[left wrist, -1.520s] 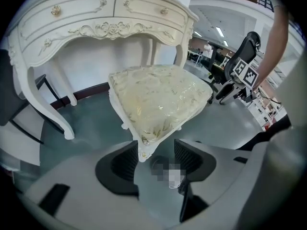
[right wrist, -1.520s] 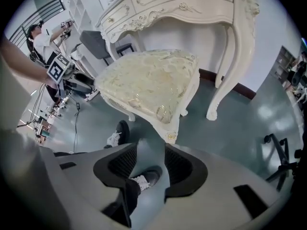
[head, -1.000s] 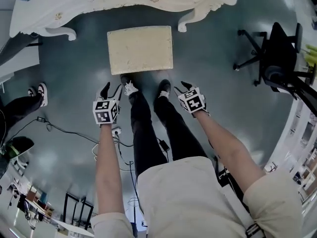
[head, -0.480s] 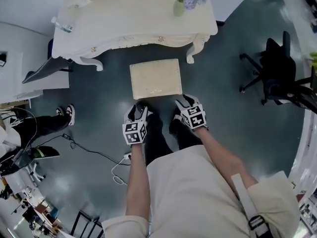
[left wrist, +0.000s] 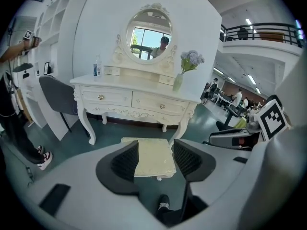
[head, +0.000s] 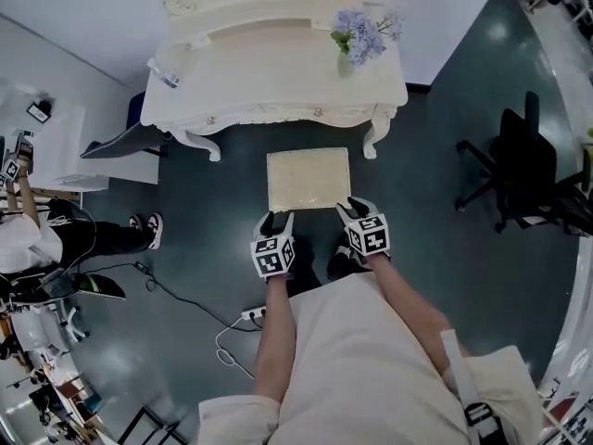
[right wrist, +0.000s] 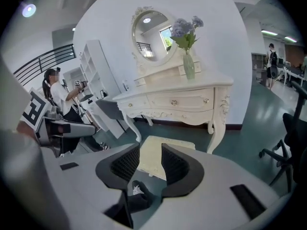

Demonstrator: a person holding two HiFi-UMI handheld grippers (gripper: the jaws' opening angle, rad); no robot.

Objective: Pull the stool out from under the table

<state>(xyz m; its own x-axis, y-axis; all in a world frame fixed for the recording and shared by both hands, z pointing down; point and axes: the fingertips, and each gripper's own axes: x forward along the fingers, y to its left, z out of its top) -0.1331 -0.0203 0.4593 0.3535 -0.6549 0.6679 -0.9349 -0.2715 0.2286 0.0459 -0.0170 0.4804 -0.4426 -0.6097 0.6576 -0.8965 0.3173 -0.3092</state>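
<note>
both grippers are raised since the earlier frame; stool (head: 309,178) is left on floor (head: 199,197) just before table (head: 278,100). left gripper (head: 277,219) is held wide, empty; right gripper (head: 350,206) jaws have just been closing, empty. stool is judged light, stiff, best gripped at its near edge.

Head view only gives the stool (head: 309,179) as a cream top, with the legs tucked out of sight underneath. The dressing table (head: 278,86) runs off the top edge, and a person (head: 37,239) at the left edge is half out of frame. In the left gripper view the pads (left wrist: 125,161) cover the stool's sides, and the bottle (left wrist: 98,66) label is too tiny to read.
</note>
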